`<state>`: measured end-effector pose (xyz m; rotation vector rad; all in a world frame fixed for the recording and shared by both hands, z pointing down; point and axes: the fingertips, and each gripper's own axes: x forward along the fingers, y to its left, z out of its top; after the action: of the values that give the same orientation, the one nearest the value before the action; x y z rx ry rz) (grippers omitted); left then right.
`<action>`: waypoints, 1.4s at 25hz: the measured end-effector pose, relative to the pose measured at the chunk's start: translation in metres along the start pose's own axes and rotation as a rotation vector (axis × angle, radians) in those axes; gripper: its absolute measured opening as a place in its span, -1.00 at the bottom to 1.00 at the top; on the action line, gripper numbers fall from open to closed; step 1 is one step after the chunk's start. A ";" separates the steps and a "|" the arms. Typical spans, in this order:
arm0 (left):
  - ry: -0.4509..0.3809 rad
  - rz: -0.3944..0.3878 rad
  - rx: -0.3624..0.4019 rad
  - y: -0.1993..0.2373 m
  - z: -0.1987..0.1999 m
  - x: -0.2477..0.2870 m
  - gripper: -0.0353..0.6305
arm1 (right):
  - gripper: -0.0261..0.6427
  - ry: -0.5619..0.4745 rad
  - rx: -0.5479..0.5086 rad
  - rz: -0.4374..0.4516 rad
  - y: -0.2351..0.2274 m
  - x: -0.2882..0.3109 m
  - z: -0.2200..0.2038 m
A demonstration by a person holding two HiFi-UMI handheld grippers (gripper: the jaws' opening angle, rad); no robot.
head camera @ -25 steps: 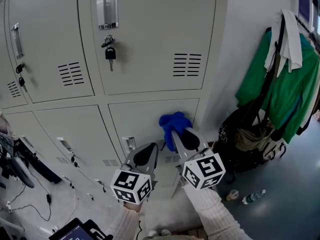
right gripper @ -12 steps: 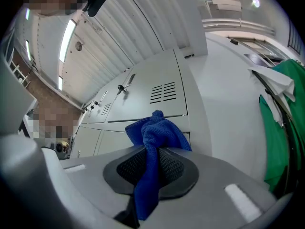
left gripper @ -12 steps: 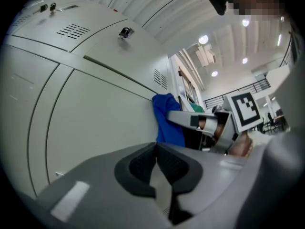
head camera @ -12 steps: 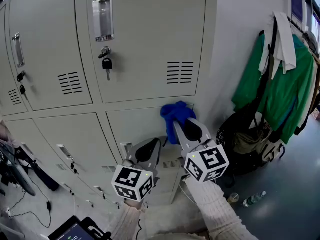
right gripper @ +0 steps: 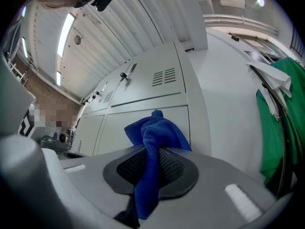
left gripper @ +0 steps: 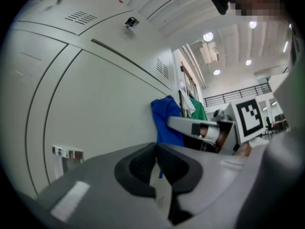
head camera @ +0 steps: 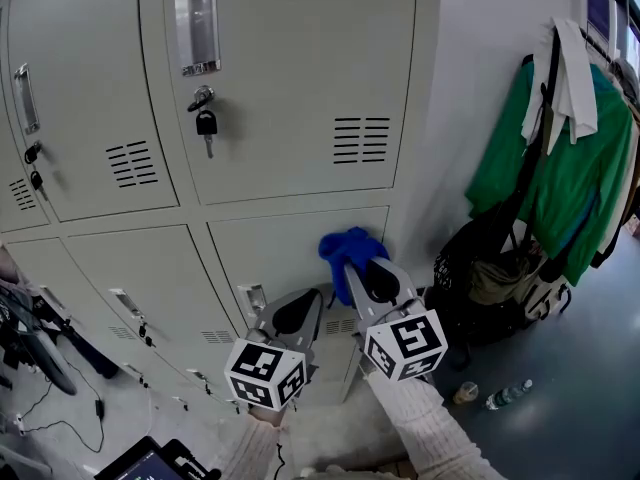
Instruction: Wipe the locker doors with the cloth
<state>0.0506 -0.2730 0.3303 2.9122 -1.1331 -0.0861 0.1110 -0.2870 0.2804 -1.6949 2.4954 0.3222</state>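
A blue cloth (head camera: 347, 250) is bunched against the lower locker door (head camera: 280, 258), near its right side. My right gripper (head camera: 366, 270) is shut on the cloth (right gripper: 153, 142), which hangs down between its pads. My left gripper (head camera: 296, 313) hovers just left of it, shut with nothing held, pointing at the same door (left gripper: 95, 113). From the left gripper view the cloth (left gripper: 165, 123) and the right gripper (left gripper: 200, 128) show to the right. A larger upper locker door (head camera: 290, 78) sits above, with a key (head camera: 205, 126) in its lock.
More locker doors (head camera: 80, 118) run to the left. A white wall (head camera: 480, 68) stands right of the lockers. Green clothing (head camera: 560, 168) hangs at the right above a dark bag (head camera: 490, 278). A bottle (head camera: 508, 395) lies on the floor. Cables (head camera: 60, 408) trail at lower left.
The right gripper and cloth rose on the lower door, then came back down a little. The left gripper stayed close beside it, still shut.
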 end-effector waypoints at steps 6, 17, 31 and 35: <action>0.052 0.009 -0.039 0.001 -0.028 -0.001 -0.87 | -0.75 0.103 0.045 0.004 0.004 -0.009 -0.051; 0.172 0.011 -0.127 0.008 -0.095 -0.004 -0.87 | -0.75 0.249 0.117 0.009 0.018 -0.022 -0.133; 0.259 0.005 -0.234 0.004 -0.162 -0.008 -0.87 | -0.75 0.429 0.165 0.003 0.031 -0.036 -0.225; 0.281 0.002 -0.250 0.002 -0.176 -0.010 -0.87 | -0.75 0.464 0.180 -0.002 0.033 -0.039 -0.244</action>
<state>0.0518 -0.2681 0.5067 2.6016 -0.9990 0.1646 0.1017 -0.2971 0.5290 -1.8668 2.7194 -0.3273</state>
